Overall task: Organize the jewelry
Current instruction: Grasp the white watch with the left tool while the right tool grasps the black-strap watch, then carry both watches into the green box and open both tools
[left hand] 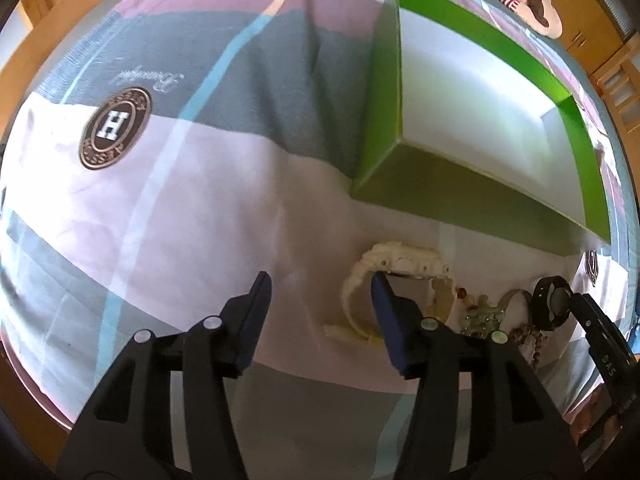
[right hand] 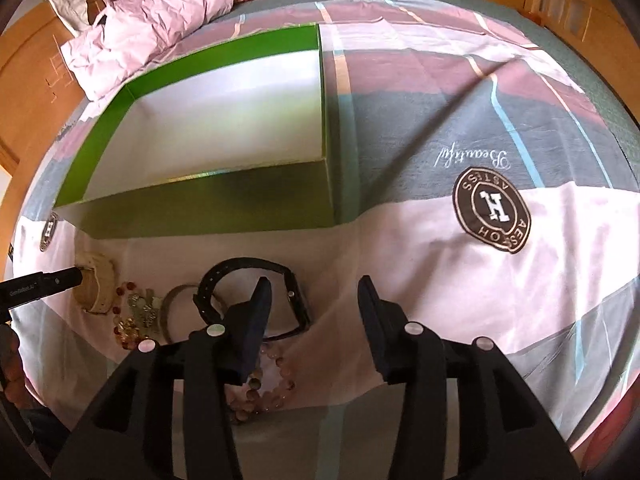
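- The white watch (left hand: 394, 280) lies on the bedsheet (left hand: 168, 216) just in front of the green box (left hand: 380, 120); its case faces the box and its strap loops back towards the camera
- The left gripper (left hand: 320, 286) is spread wide, holding nothing; its right finger sits at the watch strap
- The right gripper (right hand: 314, 292) is equally wide and empty, above the black watch (right hand: 256, 292), whose long axis runs left-right
- The sheet reads "Beautiful" beside a round "H" badge (right hand: 492, 210)
- Only the right view shows the pink bead bracelet (right hand: 268, 384) and crumpled pillow (right hand: 144, 24)
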The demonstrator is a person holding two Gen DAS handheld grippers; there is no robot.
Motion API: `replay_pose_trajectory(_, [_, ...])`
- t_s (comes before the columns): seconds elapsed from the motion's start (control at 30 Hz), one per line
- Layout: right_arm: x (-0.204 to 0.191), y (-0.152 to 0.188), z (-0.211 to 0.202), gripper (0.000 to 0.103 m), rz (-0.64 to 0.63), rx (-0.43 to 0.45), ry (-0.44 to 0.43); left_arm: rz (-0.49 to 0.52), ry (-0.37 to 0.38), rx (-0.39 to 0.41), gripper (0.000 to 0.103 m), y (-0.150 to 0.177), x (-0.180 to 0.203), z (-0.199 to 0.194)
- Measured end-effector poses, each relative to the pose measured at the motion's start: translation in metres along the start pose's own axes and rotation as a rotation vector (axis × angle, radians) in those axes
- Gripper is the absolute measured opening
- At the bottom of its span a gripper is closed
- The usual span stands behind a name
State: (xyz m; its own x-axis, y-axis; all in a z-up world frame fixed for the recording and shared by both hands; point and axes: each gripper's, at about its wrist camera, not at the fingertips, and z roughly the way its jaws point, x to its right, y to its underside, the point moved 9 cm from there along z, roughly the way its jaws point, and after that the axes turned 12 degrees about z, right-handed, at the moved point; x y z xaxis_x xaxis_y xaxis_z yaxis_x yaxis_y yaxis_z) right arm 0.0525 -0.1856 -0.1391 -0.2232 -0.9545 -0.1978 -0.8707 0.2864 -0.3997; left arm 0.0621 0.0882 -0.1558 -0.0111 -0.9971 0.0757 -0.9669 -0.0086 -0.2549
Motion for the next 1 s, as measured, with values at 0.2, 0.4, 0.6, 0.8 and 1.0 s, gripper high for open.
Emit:
replay_pose_trajectory(0.2, [-0.005, 0.001, 0.017, 0.043, -0.026, -0.038, 0.011, 0.074, 0.003, -0.028, 0.045, -0.002, 0.024, 0.015])
replay_pose_trajectory(0.4, [-0.014, 0.006, 0.016, 0.011, -0.075, -0.040, -0.004, 0.095, -0.021, -0.017, 0.007, -0.007, 0.029, 0.015])
replay_pose_trajectory(0.6, [-0.026, -0.003, -0.012, 0.008, -0.090, 0.027, -0.079, 0.085, -0.002, 0.079, 0.007, -0.020, 0.031, -0.012])
replay_pose_trajectory(0.8, [-0.044, -0.037, -0.052, 0.008, -0.099, 0.149, -0.174, 0.118, 0.063, 0.237, 0.008, -0.049, 0.043, -0.063])
replay_pose_trajectory(1.0, [-0.071, -0.085, -0.049, 0.008, -0.106, 0.214, -0.202, 0.113, 0.090, 0.341, 0.008, -0.092, 0.043, -0.084])
